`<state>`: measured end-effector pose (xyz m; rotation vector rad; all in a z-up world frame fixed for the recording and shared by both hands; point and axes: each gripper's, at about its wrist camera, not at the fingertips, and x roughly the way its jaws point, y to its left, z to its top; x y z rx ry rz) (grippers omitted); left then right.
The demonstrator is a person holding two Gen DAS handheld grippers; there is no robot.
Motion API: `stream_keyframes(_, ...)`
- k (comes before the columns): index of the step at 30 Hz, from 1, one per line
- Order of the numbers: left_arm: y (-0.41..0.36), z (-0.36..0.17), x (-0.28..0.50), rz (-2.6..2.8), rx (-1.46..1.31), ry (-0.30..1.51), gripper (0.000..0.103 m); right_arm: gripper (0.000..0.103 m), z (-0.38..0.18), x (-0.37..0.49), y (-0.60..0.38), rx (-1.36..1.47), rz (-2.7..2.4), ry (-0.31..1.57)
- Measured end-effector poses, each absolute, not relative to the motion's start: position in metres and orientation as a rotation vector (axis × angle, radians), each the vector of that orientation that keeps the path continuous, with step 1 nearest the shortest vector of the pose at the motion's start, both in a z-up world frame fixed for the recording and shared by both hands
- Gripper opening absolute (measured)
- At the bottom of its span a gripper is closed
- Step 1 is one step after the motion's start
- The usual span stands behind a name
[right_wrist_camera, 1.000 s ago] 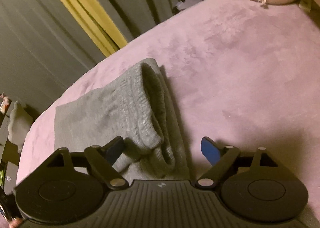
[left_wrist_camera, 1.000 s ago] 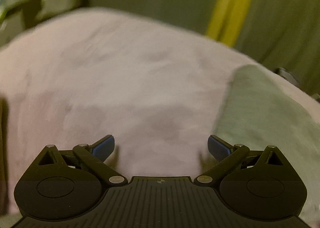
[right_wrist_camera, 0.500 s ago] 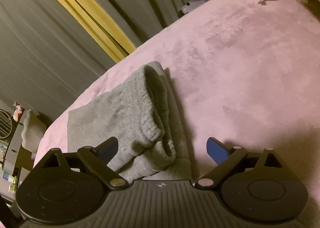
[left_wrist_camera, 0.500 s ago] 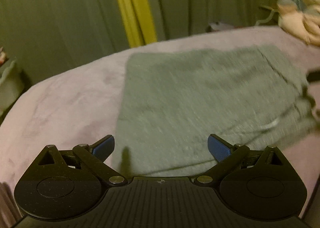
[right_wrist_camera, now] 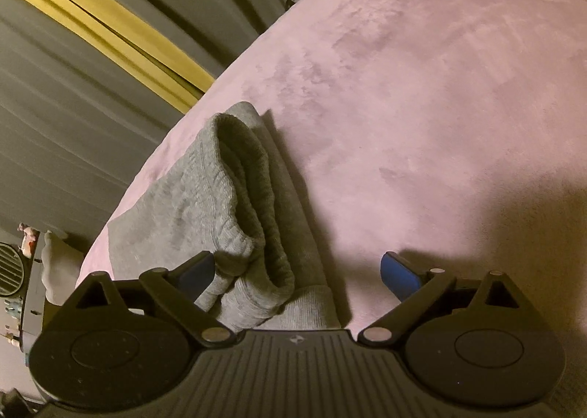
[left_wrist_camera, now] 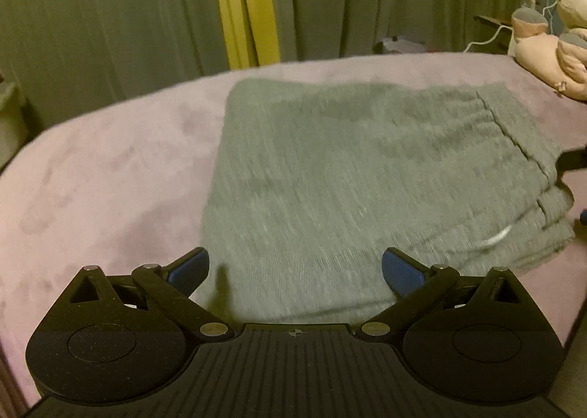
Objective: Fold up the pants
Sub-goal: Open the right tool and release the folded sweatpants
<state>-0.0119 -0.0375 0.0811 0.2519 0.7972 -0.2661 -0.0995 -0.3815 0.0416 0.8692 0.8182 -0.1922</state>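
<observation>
A bedroom: pink bedspread (left_wrist_camera: 110, 168); drawn curtains (left_wrist_camera: 91, 14); plush toy (left_wrist_camera: 550, 51).

Left gripper (left_wrist_camera: 295, 267): matte black body, ribbed central plate with a small crosshair mark, two round side housings, silver pivot screws, black linkage arms, blue pads on the fingertips (left_wrist_camera: 400, 269). Right gripper (right_wrist_camera: 297, 271): identical build, same blue pads, silver screws, ribbed plate.

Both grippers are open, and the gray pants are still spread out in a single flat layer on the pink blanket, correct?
Not quite. Both the left gripper and the right gripper are open, and the gray pants do lie on the pink blanket, but they are already folded. The right wrist view shows several stacked layers at their edge.
</observation>
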Motion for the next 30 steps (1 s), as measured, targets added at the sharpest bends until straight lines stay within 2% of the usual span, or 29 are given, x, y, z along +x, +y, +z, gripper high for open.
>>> stream_keyframes(12,-0.001,0.115,0.099,-0.106,-0.013,0.761,0.103,0.099,0.037,-0.095,-0.384,0.892,-0.175,0.838)
stream_keyframes(21,-0.014,0.046,0.159,-0.085,0.017,0.976,0.103,0.099,0.032,-0.09,-0.386,0.91,-0.162,0.848)
stream_keyframes(25,0.013,0.04,0.156,-0.116,-0.165,1.018,0.103,0.099,0.027,-0.09,-0.388,0.949,-0.146,0.864)
stream_keyframes(30,0.035,0.04,0.135,-0.292,-0.178,1.075,0.103,0.099,0.018,-0.084,-0.396,1.052,-0.096,0.898)
